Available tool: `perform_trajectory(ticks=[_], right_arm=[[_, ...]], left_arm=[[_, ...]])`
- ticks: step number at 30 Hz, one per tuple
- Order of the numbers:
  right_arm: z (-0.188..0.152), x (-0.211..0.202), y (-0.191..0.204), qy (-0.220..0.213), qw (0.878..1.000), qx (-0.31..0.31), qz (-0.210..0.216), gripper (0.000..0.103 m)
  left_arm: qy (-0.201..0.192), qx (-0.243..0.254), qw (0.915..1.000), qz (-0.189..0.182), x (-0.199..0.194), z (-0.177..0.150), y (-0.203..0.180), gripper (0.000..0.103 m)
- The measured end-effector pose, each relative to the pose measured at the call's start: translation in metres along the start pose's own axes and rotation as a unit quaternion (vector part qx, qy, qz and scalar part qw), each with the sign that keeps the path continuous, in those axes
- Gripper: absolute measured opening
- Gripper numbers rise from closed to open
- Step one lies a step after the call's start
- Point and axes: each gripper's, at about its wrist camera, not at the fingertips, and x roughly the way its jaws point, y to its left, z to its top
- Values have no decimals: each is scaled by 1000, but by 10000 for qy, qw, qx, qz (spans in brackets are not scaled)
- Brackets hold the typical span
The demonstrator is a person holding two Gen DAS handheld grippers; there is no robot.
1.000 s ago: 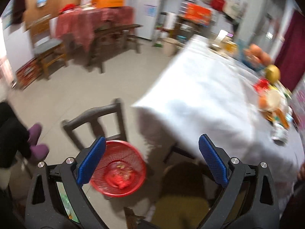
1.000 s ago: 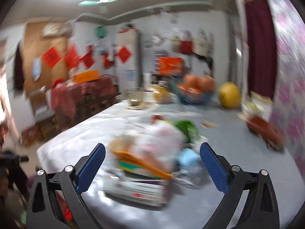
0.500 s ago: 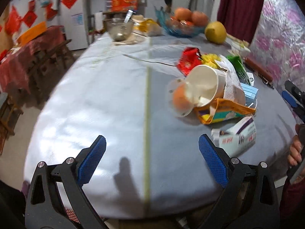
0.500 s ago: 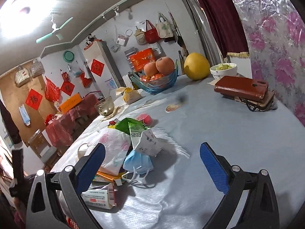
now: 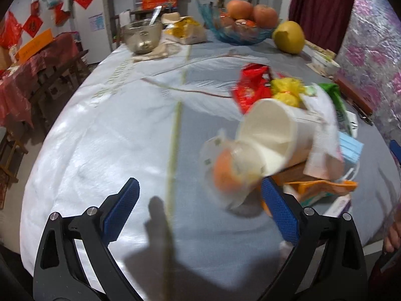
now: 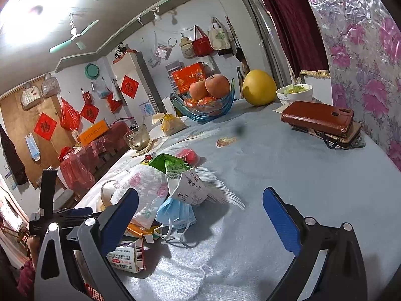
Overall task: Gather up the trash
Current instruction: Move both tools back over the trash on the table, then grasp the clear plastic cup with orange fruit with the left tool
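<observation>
Table [image 5: 105, 130] holds trash pile [image 5: 288, 135]

Pale blue-grey walls [image 6: 155, 32] enclose the room, hung with red paper squares [image 6: 129, 86] and cloth bags [image 6: 200, 44]. At ten o'clock a green ceiling fan [image 6: 75, 36] hangs beside a glaring ceiling light [image 6: 22, 22]. A white refrigerator [image 6: 135, 80] stands against the back wall. Dark red curtains [image 6: 288, 25] hang at one o'clock, floral wall covering [image 6: 361, 37] at three. At nine o'clock stands a side table under red cloth [image 5: 37, 60].
</observation>
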Motion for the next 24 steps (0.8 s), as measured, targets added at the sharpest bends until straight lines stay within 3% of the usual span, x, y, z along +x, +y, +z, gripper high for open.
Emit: perform_trajectory(ticks=[5, 9, 24], right_arm=[[-2, 2, 2, 38, 10000, -33, 50, 98], [-4, 4, 5, 91, 9999, -72, 105, 98], [-3, 0, 7, 51, 9999, -106, 113, 98]], left_arm=[[1, -465, 9986, 263, -12, -13, 43, 94], [-61, -563, 9984, 95, -21, -17, 53, 94], [-160, 141, 9998, -34, 22, 45, -10, 94]])
